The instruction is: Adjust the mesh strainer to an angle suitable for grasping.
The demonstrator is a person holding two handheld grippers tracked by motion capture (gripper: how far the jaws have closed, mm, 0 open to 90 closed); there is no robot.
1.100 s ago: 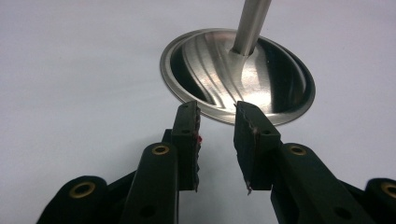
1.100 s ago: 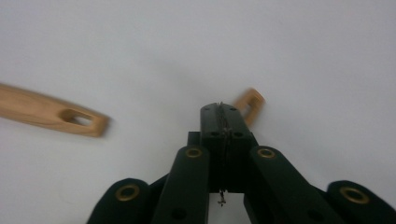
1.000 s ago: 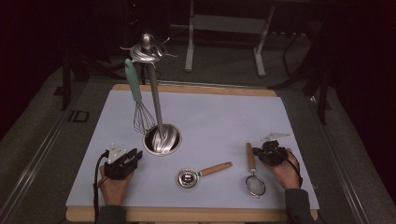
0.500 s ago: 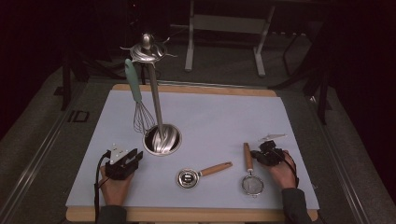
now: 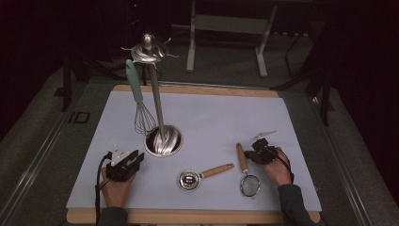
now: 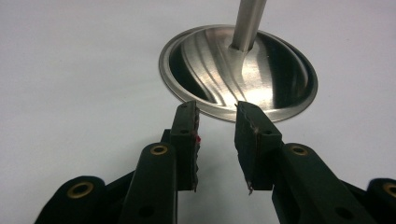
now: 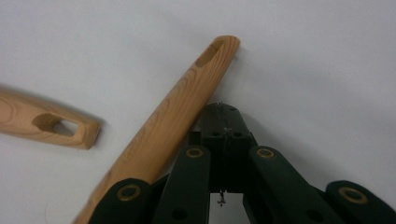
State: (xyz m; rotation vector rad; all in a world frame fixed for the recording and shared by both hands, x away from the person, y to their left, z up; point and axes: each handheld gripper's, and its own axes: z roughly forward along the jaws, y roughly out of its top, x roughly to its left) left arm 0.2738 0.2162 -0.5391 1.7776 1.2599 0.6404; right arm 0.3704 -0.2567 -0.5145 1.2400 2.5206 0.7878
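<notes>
High view: near the mat's (image 5: 211, 117) front right corner, the right gripper (image 5: 254, 154), shut and empty, nudges the strainer's wooden handle (image 5: 242, 156); left gripper (image 5: 132, 160) open, empty. Next, likely opening to grasp it.

A brushed-metal utensil stand (image 5: 162, 141) gleams on a matt, pale sheet (image 5: 226, 122) laid over a wooden board (image 5: 197, 91), its polished dished base streaked with reflections. Beside it lie a small strainer (image 5: 245, 170) of fine wire mesh with a smooth, grained wooden handle, and a shiny metal measuring cup (image 5: 190, 179) with a handle of similar light wood. A wire whisk (image 5: 139, 103) with a matt pale-green handle, plastic or silicone by its look, hangs from the stand, while the right gripper (image 7: 223, 122) and left gripper (image 6: 217, 122) show dull black plastic with brass-coloured rivets.
</notes>
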